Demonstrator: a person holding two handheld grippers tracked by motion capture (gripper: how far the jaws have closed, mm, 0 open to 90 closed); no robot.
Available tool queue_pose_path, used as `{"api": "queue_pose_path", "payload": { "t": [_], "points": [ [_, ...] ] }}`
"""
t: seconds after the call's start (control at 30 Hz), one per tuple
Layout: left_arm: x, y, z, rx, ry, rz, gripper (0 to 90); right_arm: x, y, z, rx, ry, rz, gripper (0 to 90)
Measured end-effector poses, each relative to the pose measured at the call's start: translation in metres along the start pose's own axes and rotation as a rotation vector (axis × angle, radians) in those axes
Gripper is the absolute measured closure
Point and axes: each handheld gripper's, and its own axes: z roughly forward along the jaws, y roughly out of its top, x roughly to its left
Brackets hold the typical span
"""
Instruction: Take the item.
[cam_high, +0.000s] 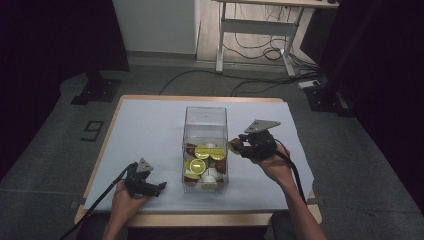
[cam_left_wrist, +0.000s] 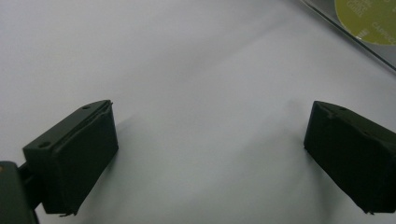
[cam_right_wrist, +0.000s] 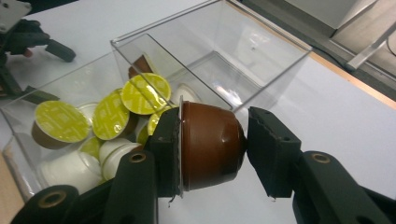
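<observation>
Beside the clear box's (cam_high: 205, 127) right wall, your right gripper (cam_high: 239, 146) clamps a brown coffee capsule (cam_right_wrist: 210, 144) sideways between its jaws, seemingly just above the rim. Capsules with green lids (cam_right_wrist: 108, 114) lie heaped inside. Your left gripper (cam_left_wrist: 210, 154) rests wide and empty on the white table (cam_left_wrist: 187, 60).

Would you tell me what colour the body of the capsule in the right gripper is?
Glossy dark brown; the capsule shows best in the right gripper view.
</observation>
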Motion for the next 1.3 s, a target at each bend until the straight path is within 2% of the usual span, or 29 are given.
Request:
{"api": "queue_pose_path", "payload": {
  "t": [0.57, 0.7, 0.97, 1.3],
  "points": [
    [0.0, 0.0, 0.0, 0.0, -0.001, 0.0, 2.1, -0.019, -0.024, -0.004, 0.032, -0.11, 0.013, 56.4],
    [0.0, 0.0, 0.0, 0.0, -0.001, 0.0, 2.1, -0.022, -0.029, -0.003, 0.041, -0.124, 0.014, 56.4],
    [0.0, 0.0, 0.0, 0.0, -0.002, 0.0, 2.1, -0.033, -0.047, 0.002, 0.055, -0.15, 0.054, 56.4],
    [0.0, 0.0, 0.0, -0.001, 0.0, 0.0, 2.1, -0.041, -0.064, 0.008, 0.069, -0.165, 0.087, 56.4]
  ]
}}
